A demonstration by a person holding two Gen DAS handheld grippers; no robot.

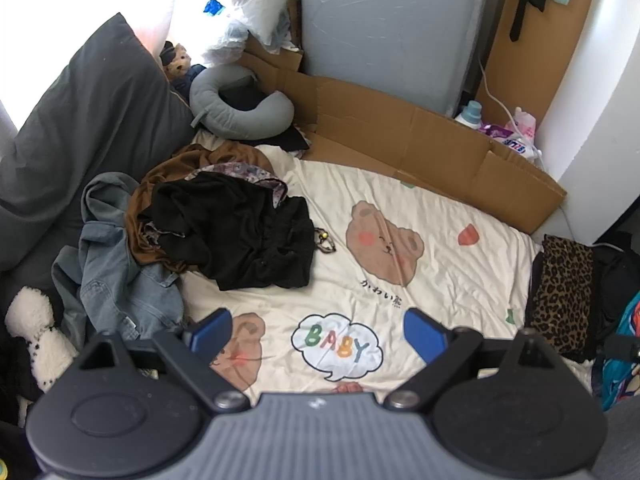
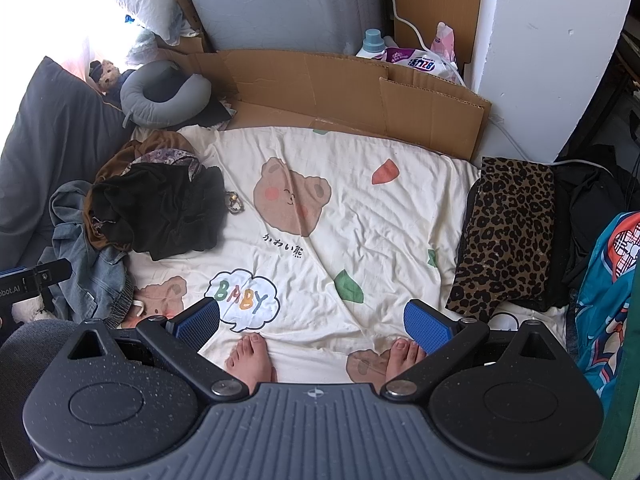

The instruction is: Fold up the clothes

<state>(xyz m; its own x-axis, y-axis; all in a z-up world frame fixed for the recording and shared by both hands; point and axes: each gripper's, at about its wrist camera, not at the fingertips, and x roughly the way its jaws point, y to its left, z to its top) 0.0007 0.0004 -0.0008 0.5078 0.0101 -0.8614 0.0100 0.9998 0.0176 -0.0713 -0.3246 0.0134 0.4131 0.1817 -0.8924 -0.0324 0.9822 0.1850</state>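
Observation:
A heap of unfolded clothes lies at the left of the cream bear-print bedsheet: a black garment on top, a brown one under it, a blue denim jacket at the near left. The right wrist view has the same black garment and denim jacket. A folded leopard-print garment lies at the sheet's right edge, also in the left wrist view. My left gripper hangs open above the sheet, empty. My right gripper is open too, empty, over a person's bare feet.
Flattened cardboard lines the far side of the bed, with a detergent bottle behind it. A grey neck pillow and a dark pillow sit at the far left. Black clothes and a teal printed fabric lie at the right.

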